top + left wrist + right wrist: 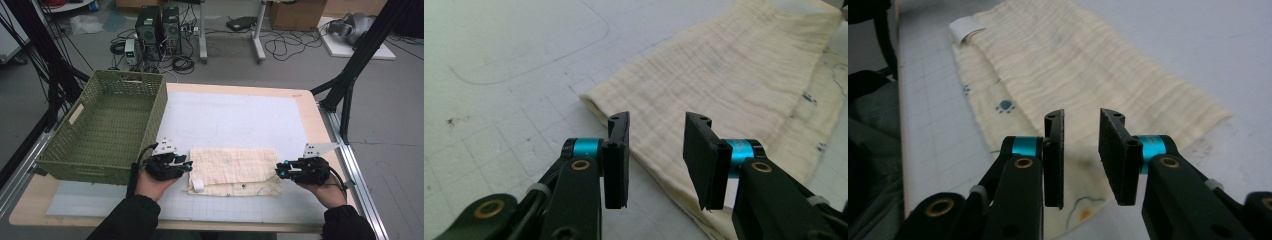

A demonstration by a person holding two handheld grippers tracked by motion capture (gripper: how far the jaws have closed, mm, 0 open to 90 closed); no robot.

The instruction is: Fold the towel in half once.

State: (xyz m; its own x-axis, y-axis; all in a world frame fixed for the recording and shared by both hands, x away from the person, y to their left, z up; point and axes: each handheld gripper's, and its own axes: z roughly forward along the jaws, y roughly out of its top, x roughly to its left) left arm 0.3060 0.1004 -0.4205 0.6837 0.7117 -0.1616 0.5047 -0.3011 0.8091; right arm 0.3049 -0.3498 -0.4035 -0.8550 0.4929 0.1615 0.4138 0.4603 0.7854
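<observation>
High view: a cream cloth [232, 167], folded into a long strip, lies flat on the white mat [235, 120] at about 6 o'clock of the table [310, 107]; a small white tag [198, 186] curls at its lower left corner; the left gripper [188, 164] sits at the cloth's 9 o'clock end and the right gripper [280, 171] at its 3 o'clock end, each just off the short edge, neither holding it; judged step: one fold laid down and let go, the next fold or a lift into the basket [107, 125] to follow; the green woven basket stands at 10 o'clock, close beside the left hand [152, 182], its near wall the one thing that would crowd a swing that way; computer towers [159, 25] and cables lie on the floor at 12 o'clock, well apart from the work. Left gripper view: the left gripper [656, 150] has its jaws apart with nothing between them; the cloth [734, 75] runs from the jaws toward 1 o'clock, its folded edge passing just under the pads; the next grasp calls for lowering onto that edge and pinching all layers together. Right gripper view: the right gripper [1082, 150] likewise stands apart and empty over the near end of the cloth [1073, 65]; a blue paw print [1005, 105] shows on the under layer at 10 o'clock and the white tag [965, 27] at 11 o'clock; the uneven lower layer, sticking out beyond the top one, may slip a shallow pinch.
</observation>
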